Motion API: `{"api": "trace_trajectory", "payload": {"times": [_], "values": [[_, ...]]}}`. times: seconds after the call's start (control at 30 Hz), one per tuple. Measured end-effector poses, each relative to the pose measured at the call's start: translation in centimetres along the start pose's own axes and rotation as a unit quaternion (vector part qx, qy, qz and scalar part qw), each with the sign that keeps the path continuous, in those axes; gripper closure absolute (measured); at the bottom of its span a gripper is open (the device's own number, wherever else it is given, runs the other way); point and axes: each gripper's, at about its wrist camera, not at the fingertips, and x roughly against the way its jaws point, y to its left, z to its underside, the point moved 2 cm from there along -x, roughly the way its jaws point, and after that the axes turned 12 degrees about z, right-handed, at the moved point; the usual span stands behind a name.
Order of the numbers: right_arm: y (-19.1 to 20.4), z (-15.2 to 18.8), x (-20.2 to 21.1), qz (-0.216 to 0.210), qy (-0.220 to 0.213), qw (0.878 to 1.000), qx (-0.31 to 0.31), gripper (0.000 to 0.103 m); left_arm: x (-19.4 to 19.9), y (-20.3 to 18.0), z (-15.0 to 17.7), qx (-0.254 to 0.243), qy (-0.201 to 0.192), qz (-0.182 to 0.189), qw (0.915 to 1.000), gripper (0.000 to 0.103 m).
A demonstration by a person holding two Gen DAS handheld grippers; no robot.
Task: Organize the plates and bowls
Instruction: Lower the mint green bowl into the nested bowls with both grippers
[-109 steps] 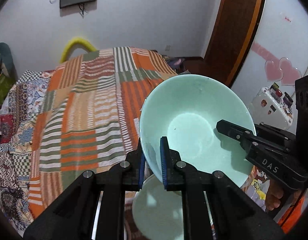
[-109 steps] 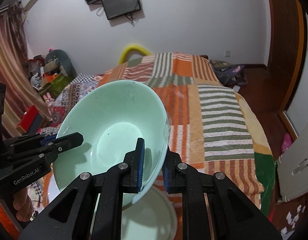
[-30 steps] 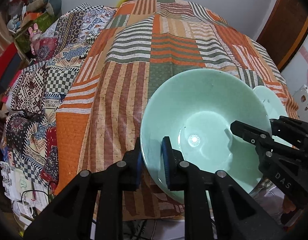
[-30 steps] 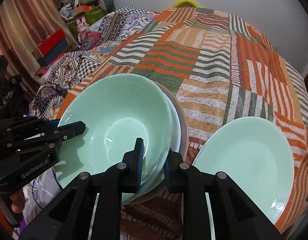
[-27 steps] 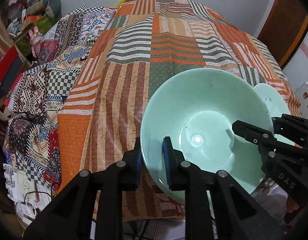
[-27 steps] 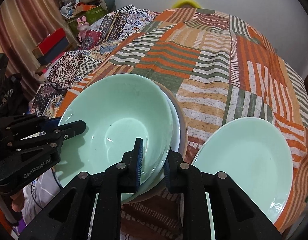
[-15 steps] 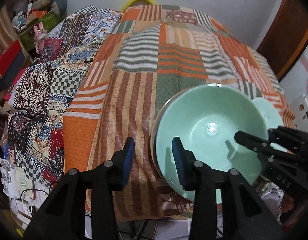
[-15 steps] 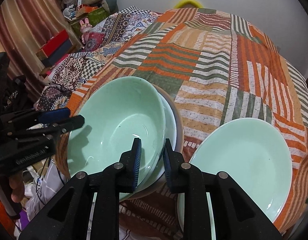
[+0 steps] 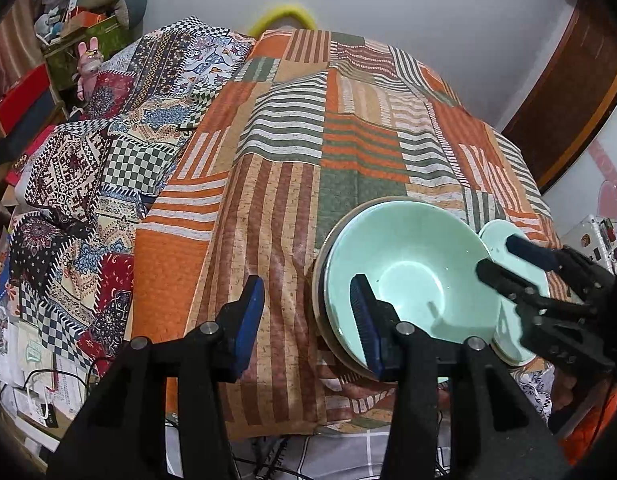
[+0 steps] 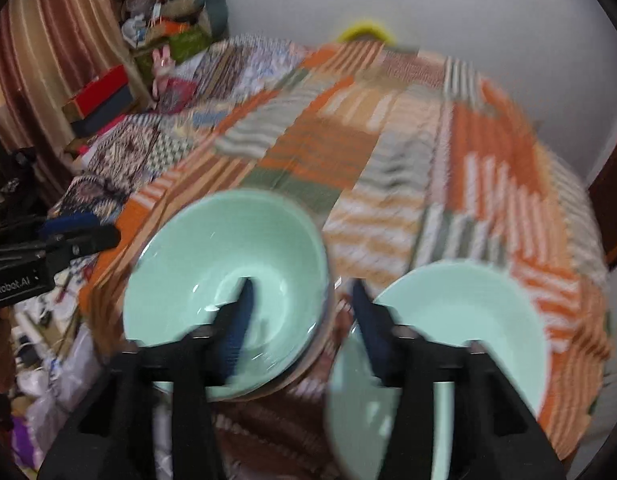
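The mint-green bowl [image 9: 408, 280] sits nested in a stack of dishes [image 9: 320, 304] at the near edge of the bed, close to where the striped patchwork bedspread [image 9: 308, 152] drops over the side. Just to its right lies a mint-green plate [image 10: 468, 320], also hard against the near edge, its rim close beside the stack; whether the two touch cannot be told. The left gripper [image 9: 308, 320] has its fingers spread wide and holds nothing: one blue pad [image 9: 250, 312] hangs over bare bedspread to the left of the stack, the other over the bowl's near rim. The right gripper [image 10: 300, 312] is likewise wide apart and empty, though its view is smeared with blur; one finger is over the bowl's inside, the other over the gap between stack and plate. Beyond the dishes the bedspread runs far and flat toward the wall, unoccupied across its middle and far end. On the far left a second patterned blanket [image 9: 88, 184] is bunched along the bed's side, with boxes, a stuffed toy [image 9: 88, 64] and clutter piled past it. A yellow curved thing [image 9: 282, 16] peeks up at the far end against the white wall, and a dark wooden door [image 9: 576, 92] stands on the right.
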Motion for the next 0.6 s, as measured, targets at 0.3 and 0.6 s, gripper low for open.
{"api": "trace_trajectory", "payload": {"times": [0.3, 0.6], "values": [[-1.9, 1.4, -1.5, -0.029, 0.038, 0.997, -0.053, 0.046, -2.5, -0.2, 1.3, 0.006, 0.024, 0.020, 0.9995, 0.059], [-1.5, 2.1, -3.2, -0.070, 0.070, 0.992, -0.078, 0.058, -5.2, 0.6, 2.2, 0.018, 0.039, 0.034, 0.9985, 0.066]]}}
